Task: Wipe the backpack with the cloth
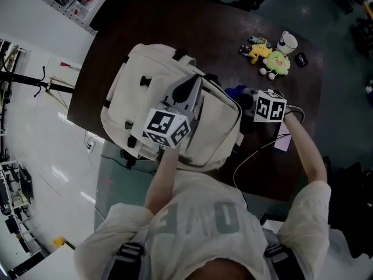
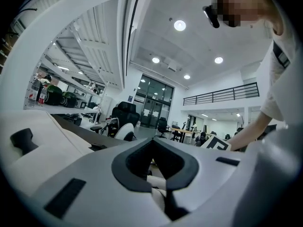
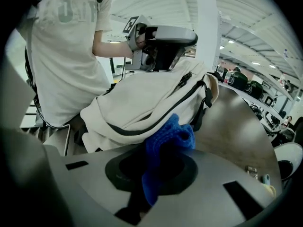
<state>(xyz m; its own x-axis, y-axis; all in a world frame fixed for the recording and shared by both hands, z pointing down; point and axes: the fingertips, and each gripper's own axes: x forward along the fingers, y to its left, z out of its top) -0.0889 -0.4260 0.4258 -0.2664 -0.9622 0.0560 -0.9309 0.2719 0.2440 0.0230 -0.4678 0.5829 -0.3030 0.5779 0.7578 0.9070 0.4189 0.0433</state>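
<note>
Left hand-held gripper [image 2: 158, 189]: jaws pressed together on a cream fold of the backpack [image 1: 152, 86], lying across the bag's top at the centre of the head view. Right hand-held gripper [image 3: 152, 176]: pinching the blue cloth [image 3: 169, 138], just right of centre, with the cloth against the backpack's side. The backpack lies on the dark worktop [image 1: 192, 28]. A yellow-green plush toy [image 1: 274, 62] lies at upper right, well apart.

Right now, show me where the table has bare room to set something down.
Bare: the far strip between the backpack and the plush toy, and the table's right side nearer than that toy. Crowded: around the right gripper, with its cloth, the cable and the phone.
</note>
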